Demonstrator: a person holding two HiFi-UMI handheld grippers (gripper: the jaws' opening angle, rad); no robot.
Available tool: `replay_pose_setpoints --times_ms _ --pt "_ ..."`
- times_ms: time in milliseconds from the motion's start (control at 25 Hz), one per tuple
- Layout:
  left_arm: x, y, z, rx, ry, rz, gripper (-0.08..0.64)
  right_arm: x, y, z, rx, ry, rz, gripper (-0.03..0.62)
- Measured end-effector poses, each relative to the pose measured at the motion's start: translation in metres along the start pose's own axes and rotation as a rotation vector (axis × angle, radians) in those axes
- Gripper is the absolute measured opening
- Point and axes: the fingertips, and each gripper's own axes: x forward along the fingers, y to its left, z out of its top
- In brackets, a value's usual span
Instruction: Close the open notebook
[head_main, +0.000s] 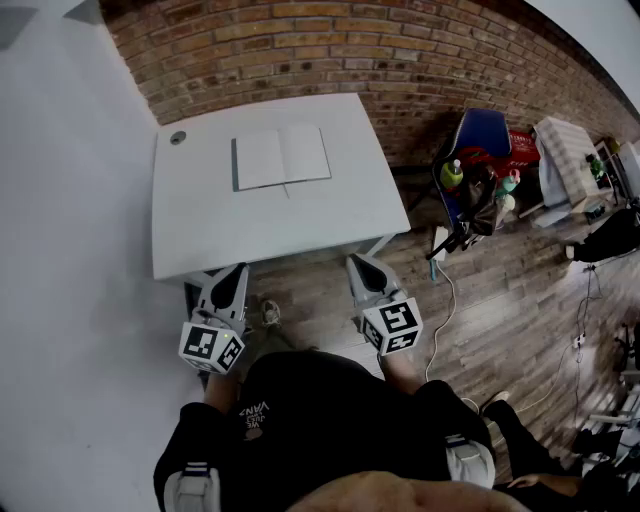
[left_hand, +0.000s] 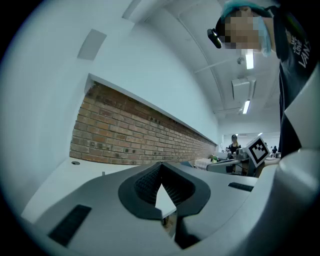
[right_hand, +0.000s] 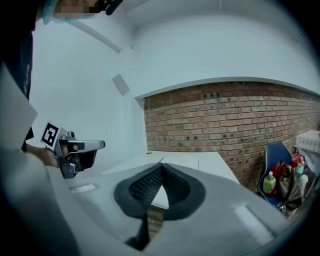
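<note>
The open notebook lies flat on the white table, pages up, a little toward the far side, with its spine running away from the person. A small round cable hole sits at the table's 10 o'clock corner, well apart from the notebook. The table's far edge is against a brick wall.

Both grippers hang off the table's near edge, over the wooden floor, and neither touches the table or the notebook. From the notebook, the left gripper is at about 7 o'clock and the right gripper at about 5 o'clock. They are apart from each other, both pointing toward the table.

In the left gripper view the two jaws meet at their tips with nothing between them (only a sliver of table top shows through the notch lower down). The right gripper view shows the same: its tips are pressed together and it holds nothing. From the right gripper's camera the left gripper shows at 9 o'clock, in the person's hand.

The person's black shirt fills the 6 o'clock part of the head view. At 3 o'clock from the table stands a blue chair loaded with things, among them a green bottle
</note>
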Motion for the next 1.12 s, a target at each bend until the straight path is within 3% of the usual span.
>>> replay_pose_setpoints --times_ms 240,480,800,1120 --pt "0.012 0.012 0.003 -0.016 0.000 -0.008 0.012 0.016 -0.003 0.013 0.034 -0.061 0.012 -0.002" --pt "0.028 0.038 -0.006 -0.052 0.017 -0.018 0.011 0.048 -0.010 0.012 0.023 -0.034 -0.014 -0.002" --pt "0.067 0.101 -0.009 -0.085 0.060 -0.025 0.012 0.115 -0.023 0.023 0.015 -0.019 -0.066 -0.002" --pt "0.110 0.164 0.001 -0.070 0.095 -0.099 0.012 0.177 -0.028 0.041 0.037 -0.032 -0.145 -0.002"
